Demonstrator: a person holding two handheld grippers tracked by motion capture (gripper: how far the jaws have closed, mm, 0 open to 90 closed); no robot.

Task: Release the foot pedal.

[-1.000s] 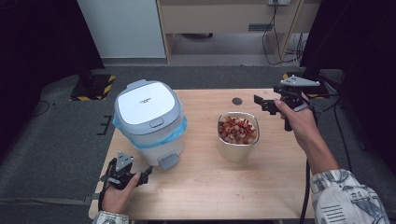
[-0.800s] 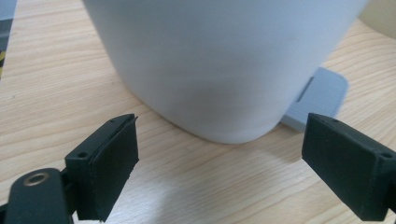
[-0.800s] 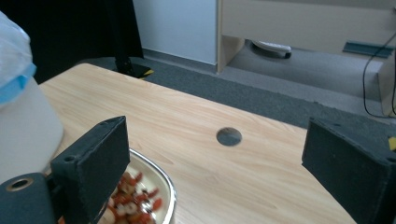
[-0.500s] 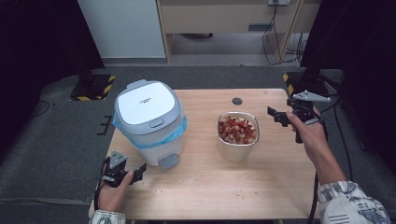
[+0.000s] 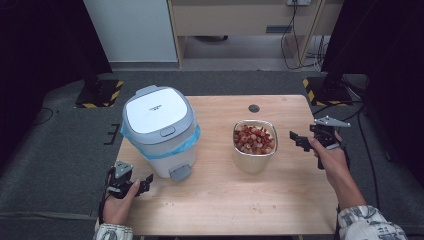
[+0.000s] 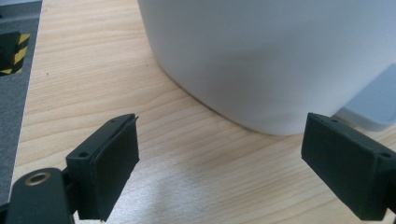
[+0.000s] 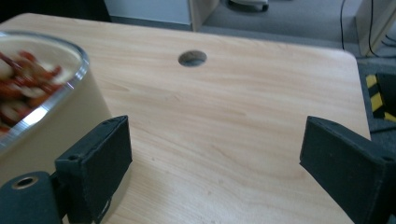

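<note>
Wooden light-grained table [image 5: 220, 200], high view: white pedal bin with grey lid and blue liner [image 5: 159, 131] left; steel container of red-and-white scraps [image 5: 254, 145] right-centre. Left gripper view: left gripper [image 6: 219, 165] wide, empty, facing the bin's base. Right gripper view: right gripper [image 7: 217, 170] wide, empty, beside the container. Judged step: approach; next, probably grasping the container.

on the worktop [image 5: 220, 200] a lidded bin [image 5: 159, 131] stands toward the left edge, its pedal [image 5: 180, 173] facing the near edge. a container [image 5: 254, 145] of food pieces [image 5: 254, 139] stands right of it, near the middle. a round hole [image 5: 254, 108] lies behind the container, close to the far edge. the left gripper [image 5: 142, 184] sits by the near left corner, just before the bin; the right gripper [image 5: 298, 140] is at the right edge, beside the container.
</note>
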